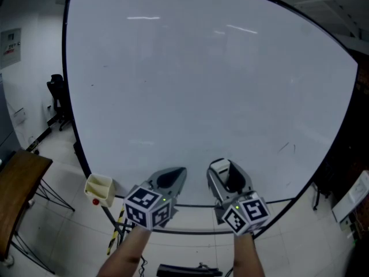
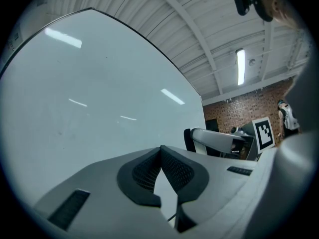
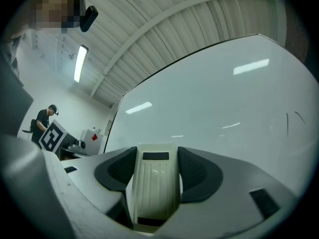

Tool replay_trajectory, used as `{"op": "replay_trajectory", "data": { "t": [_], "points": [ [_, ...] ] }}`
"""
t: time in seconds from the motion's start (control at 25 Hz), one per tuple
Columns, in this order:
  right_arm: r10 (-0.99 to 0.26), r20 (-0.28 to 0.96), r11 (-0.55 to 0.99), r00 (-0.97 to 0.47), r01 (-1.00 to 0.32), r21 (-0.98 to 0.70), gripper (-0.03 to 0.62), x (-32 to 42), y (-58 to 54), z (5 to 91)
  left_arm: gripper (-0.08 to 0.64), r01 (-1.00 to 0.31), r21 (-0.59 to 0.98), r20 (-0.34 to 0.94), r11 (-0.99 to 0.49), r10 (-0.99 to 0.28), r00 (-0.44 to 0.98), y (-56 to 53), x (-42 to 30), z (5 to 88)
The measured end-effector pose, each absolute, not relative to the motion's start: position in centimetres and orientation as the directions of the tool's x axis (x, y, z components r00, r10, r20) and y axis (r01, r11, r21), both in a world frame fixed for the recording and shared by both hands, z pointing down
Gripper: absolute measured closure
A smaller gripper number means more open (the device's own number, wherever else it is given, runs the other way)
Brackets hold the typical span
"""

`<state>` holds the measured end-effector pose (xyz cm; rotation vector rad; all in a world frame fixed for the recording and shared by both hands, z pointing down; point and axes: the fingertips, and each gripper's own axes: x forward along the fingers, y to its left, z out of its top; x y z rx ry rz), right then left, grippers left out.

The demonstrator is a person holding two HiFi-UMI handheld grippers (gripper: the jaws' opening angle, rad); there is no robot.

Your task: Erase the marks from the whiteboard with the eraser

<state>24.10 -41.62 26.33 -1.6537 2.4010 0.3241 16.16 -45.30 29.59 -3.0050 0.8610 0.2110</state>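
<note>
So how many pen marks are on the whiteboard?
2: two short dark strokes side by side at the whiteboard's lower right. Fainter specks elsewhere may also be marks.

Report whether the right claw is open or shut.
The right claw is shut on the eraser; its pads press both sides in the right gripper view.

The whiteboard (image 1: pixel 202 85) stood upright ahead of both grippers, nearly bare. A few short dark strokes (image 1: pixel 286 148) sat on it, up and to the right of the right gripper (image 1: pixel 228 169). Left of the left gripper (image 1: pixel 172 178), a small pale tray (image 1: pixel 99 188) hung at the board's lower corner. Beneath the grippers lay pale tiled floor (image 1: pixel 294 247), and a brown table (image 1: pixel 17 189) stood on it well off to the left.
</note>
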Motion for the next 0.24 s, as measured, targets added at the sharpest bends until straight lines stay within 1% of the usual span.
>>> {"op": "replay_trajectory", "data": {
  "t": [0.24],
  "points": [
    [-0.890,-0.299,0.341,-0.344,-0.938,0.063,0.333,24.13,-41.38,26.09,0.568,-0.523,0.029,-0.128,-0.852,-0.522,0.843,-45.12,16.23,29.60]
  ]
}}
